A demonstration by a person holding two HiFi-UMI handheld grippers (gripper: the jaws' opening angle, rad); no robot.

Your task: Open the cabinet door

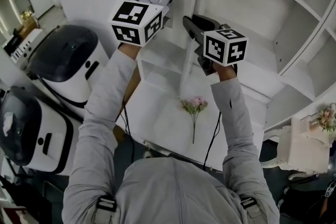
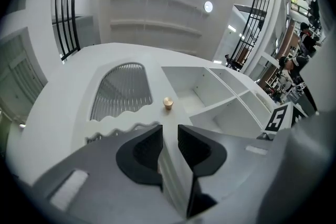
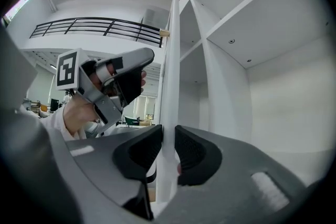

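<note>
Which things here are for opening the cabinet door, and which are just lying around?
For the job:
- cabinet door
- small round knob on it
- left gripper and right gripper, both with jaws astride the door's edge

Just lying about:
- pink flower sprig on the white table
- black-and-white machines at the left

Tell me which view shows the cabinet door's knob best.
Left gripper view: the knob stands clear on the door face beyond the jaws. The right gripper view shows only a sliver at the door's edge; the head view, nothing certain.
</note>
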